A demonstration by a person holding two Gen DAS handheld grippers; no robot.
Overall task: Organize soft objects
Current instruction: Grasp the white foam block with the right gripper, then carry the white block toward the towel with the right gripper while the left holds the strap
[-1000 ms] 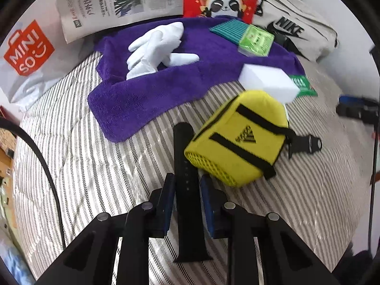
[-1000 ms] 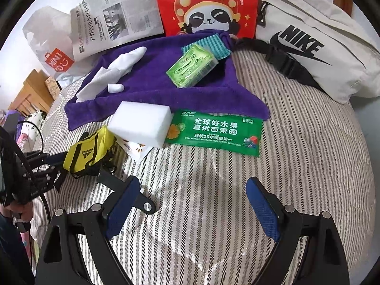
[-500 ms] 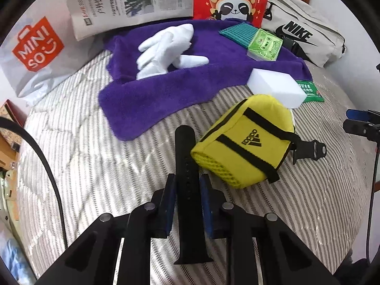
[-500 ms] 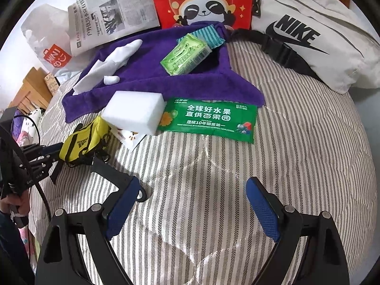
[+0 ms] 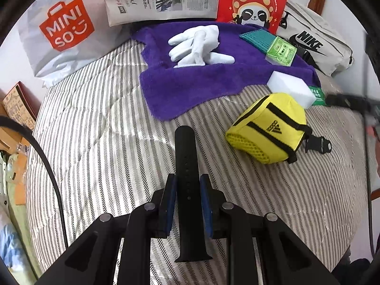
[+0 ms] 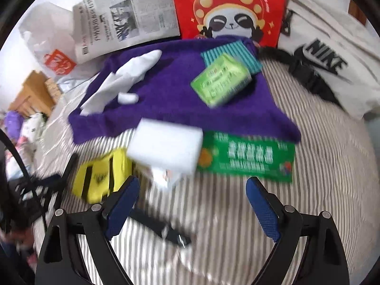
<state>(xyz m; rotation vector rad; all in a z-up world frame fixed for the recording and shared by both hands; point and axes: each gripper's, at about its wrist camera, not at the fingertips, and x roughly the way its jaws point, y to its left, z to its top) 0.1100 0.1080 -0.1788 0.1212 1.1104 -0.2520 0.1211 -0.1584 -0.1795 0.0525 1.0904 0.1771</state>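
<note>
My right gripper (image 6: 191, 198) is spread wide above the striped quilt (image 6: 320, 166); nothing between the pads (image 6: 262, 207). View is motion-blurred. Just ahead of my left pad: white sponge (image 6: 166, 148), lying partly over a yellow pouch (image 6: 102, 174) further to my left. Ahead of my right pad: green packet (image 6: 247, 158), flat, touching the sponge's right end. Beyond both: purple towel (image 6: 175, 99) carrying white gloves (image 6: 123, 80) on the left and a light-green pack (image 6: 220, 80) on the right. A black strap (image 6: 159, 228) lies under my left finger.
</note>
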